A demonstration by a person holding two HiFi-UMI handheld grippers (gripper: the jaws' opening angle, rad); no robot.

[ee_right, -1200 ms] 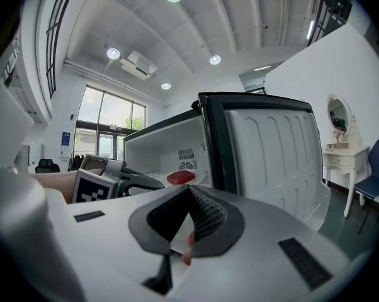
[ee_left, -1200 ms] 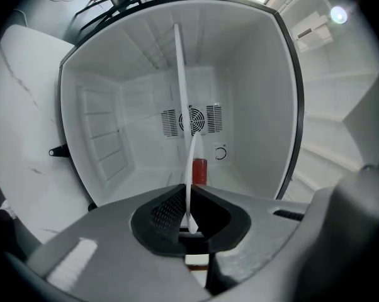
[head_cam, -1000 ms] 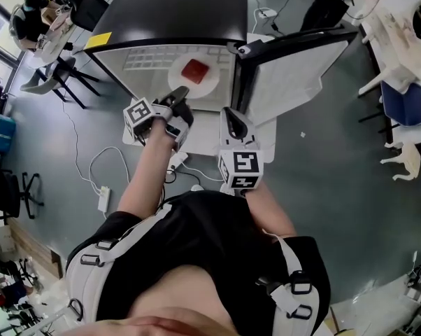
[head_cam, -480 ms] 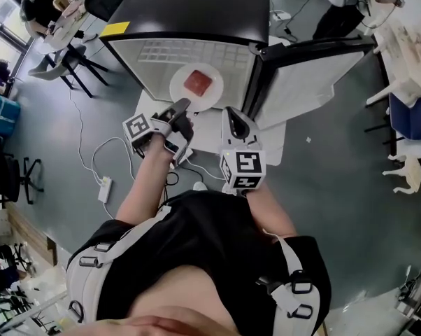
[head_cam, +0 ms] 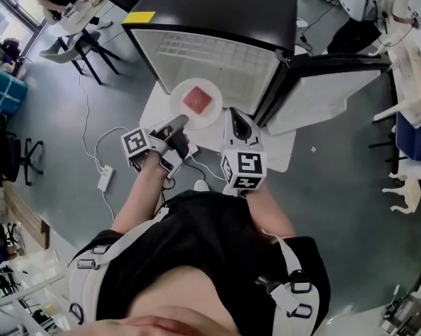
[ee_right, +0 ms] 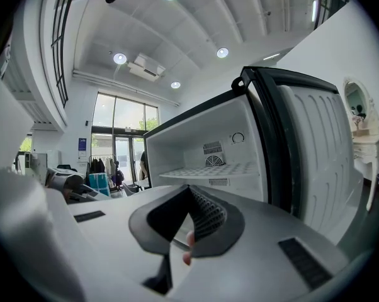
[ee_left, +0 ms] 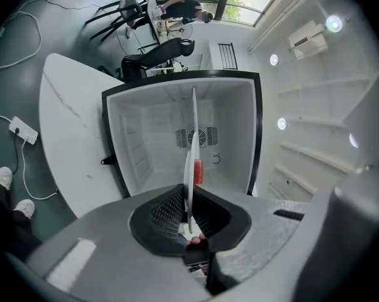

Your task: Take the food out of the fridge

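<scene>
In the left gripper view the plate (ee_left: 191, 143) shows only edge-on, a thin white blade, and the food (ee_left: 197, 172) on it is a mere red sliver; its kind cannot be told. In the head view the left tool (head_cam: 179, 123) is clamped on the near rim of that round white plate (head_cam: 212, 112), held just outside the open fridge (head_cam: 217, 19), with the flat, squarish red piece (head_cam: 196, 100) at its middle. The right tool (head_cam: 231, 115) has its jaws pressed together on nothing, beside the plate and near the open door (head_cam: 322, 89). The fridge stands on a white board (head_cam: 277, 149) on a grey floor (head_cam: 91, 103).
</scene>
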